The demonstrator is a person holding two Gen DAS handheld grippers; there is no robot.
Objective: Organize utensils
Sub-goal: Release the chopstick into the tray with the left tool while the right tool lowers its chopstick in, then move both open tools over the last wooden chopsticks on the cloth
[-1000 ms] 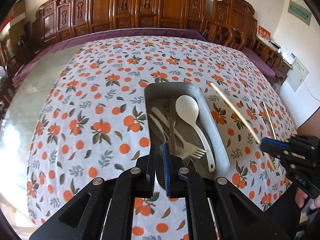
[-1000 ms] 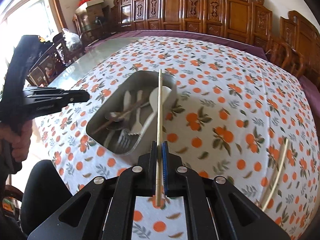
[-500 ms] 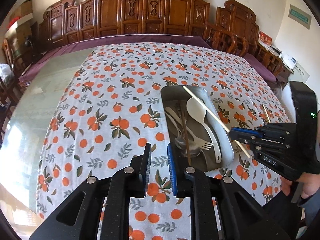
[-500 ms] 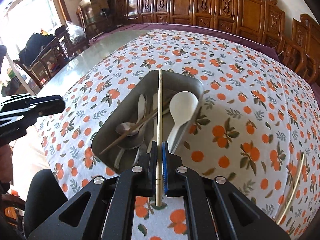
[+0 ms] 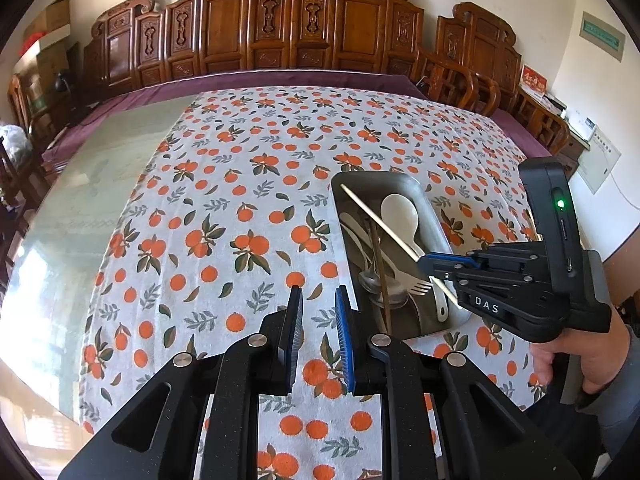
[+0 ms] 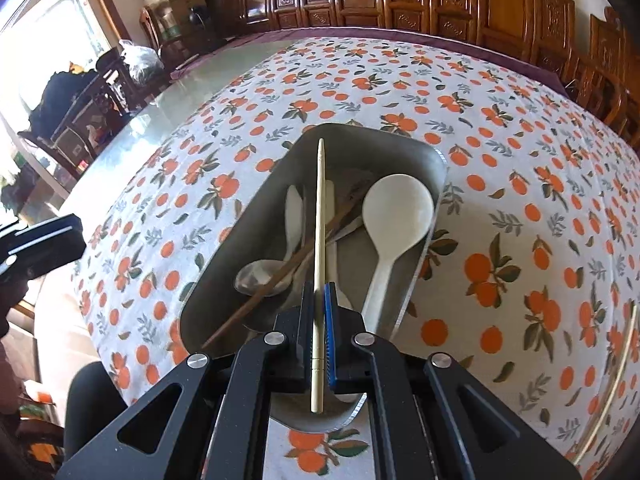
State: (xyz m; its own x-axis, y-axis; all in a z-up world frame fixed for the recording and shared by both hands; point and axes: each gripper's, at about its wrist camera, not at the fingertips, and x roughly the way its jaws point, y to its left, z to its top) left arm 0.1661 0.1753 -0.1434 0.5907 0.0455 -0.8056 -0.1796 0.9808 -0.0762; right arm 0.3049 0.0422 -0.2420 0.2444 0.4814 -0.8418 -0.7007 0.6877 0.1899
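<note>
Since a second ago, swung in over the dented grey metal tray [image 6: 436, 168]: right gripper [image 6: 320, 312], pinching a pale slim wooden chopstick [image 6: 320, 216] near its butt, tip above the far tray wall. Left gripper [image 5: 318, 320] drawn back over the orange-print tablecloth [image 5: 224, 208], jaws slightly spread, empty. Light, stiff and smooth stick, probably prone to pivoting; best held farther along. Crowded tray with white plastic spoon [image 6: 396, 208]; open lane along the left wall, second pale chopstick [image 6: 616, 380] near the cloth's right edge
</note>
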